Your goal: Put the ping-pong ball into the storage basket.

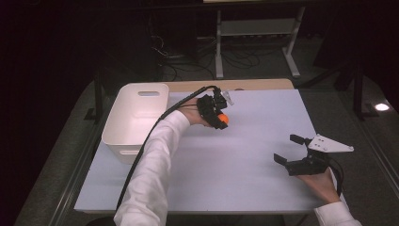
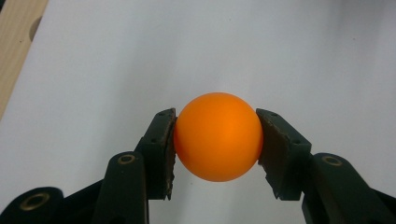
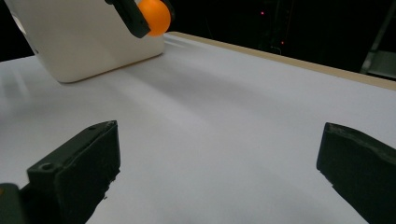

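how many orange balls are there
1: the orange ball is clamped in the left gripper, just right of the white bin. The bin's inside is partly hidden.

Room, as I see it from the high view: dark all round. Bench [image 1: 244,169], white top with a wooden strip along the far edge. Grey floor [image 1: 56,179] either side. White metal stand [image 1: 256,28] behind, cables [image 1: 188,61] tangled beside it. One bright light spot [image 1: 381,107] (right, on the floor).

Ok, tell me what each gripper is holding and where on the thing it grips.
The left gripper clamps the orange ball across its middle, one pad on each side. The right gripper stands open and holds nothing.
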